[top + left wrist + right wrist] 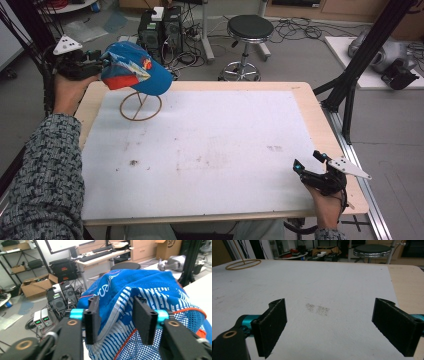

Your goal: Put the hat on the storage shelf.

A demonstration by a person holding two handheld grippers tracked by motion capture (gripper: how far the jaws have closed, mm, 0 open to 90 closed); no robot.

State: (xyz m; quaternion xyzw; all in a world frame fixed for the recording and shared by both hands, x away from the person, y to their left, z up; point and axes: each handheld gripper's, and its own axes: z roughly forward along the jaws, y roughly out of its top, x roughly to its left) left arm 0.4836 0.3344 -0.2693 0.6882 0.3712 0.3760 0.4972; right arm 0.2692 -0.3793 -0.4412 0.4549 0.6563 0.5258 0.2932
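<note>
Item 1: person's left forearm [42,175], in a grey patterned sleeve, at the near left of the high view, running up along the desk's left edge.

Item 2: left gripper [95,59], held beyond the far left corner of the desk. Its jaws stand either side of a fold of cap fabric and press against it, clamped on the cap; seen close in the left gripper view [120,320].

Item 3: cap [134,68], blue with white stripes, orange-red trim and a mesh panel [140,300]. Raised above the far left corner of the desk, over the stand; whether it touches the stand's post cannot be told.

Item 4: stand [140,106], a thin wooden ring base with an upright post, on the desk near the far left corner; also in the right gripper view at upper left [243,264].

Item 5: right gripper [314,165], held in a hand at the near right corner of the desk. Jaws wide apart with nothing between them [329,327], just above the surface.

Item 6: desk [300,90], light wooden top, covered by a white sheet [215,150] bearing faint grey smudges.

Item 7: black round stool [249,30], on the floor beyond the desk's far edge.
</note>
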